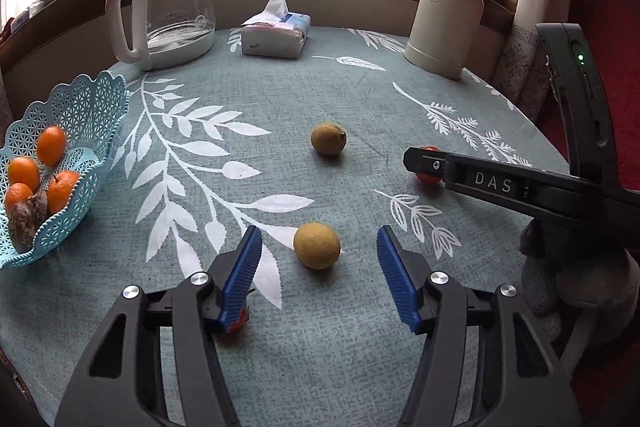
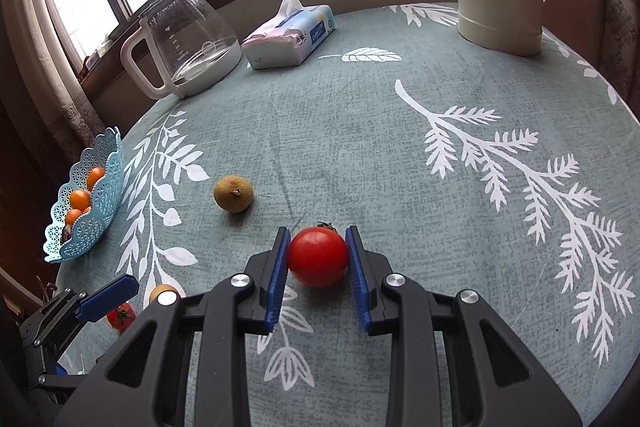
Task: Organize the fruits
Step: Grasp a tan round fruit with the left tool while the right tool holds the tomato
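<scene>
The right gripper (image 2: 317, 259) has its blue pads against both flanks of a red tomato (image 2: 317, 256) near the table's (image 2: 360, 131) right edge; it looks clamped, though how firmly I cannot tell. The tomato is likely smooth, soft and easily bruised, so a light squeeze across its widest part seems best. The left gripper (image 1: 320, 267) is spread wide, a yellowish fruit (image 1: 317, 245) between its fingers, untouched. A second tomato (image 1: 237, 323) is mostly hidden behind its left pad. The blue basket (image 1: 92, 107) at the left edge holds oranges.

Black plastic grippers, silver screws, ribbed blue pads on jaws, white "DAS" lettering
</scene>
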The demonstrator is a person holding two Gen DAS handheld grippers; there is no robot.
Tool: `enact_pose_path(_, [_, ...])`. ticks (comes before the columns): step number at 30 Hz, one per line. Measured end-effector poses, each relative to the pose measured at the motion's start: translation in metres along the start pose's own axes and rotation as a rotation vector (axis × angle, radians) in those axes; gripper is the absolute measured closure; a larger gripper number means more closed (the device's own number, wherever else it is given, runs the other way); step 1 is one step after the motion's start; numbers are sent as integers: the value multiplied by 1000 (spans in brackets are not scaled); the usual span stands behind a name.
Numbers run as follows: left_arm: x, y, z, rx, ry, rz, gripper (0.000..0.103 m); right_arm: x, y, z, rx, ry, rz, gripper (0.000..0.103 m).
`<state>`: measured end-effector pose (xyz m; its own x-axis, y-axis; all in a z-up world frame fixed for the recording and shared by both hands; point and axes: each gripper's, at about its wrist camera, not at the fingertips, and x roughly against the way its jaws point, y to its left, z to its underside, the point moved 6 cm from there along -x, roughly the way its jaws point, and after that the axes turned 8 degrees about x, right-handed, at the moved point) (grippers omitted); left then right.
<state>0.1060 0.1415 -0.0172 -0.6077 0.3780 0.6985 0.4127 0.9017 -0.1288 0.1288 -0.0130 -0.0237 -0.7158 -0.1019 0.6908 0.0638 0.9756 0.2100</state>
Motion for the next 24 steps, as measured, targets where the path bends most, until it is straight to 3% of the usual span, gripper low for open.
enact_pose_path(10, [-16, 0, 1, 4, 56, -23, 74, -2, 1, 1, 1, 6, 3, 74])
enact_pose_path(24, [-7, 2, -1, 11, 10, -40, 76, -2, 1, 1, 0, 1, 6, 74])
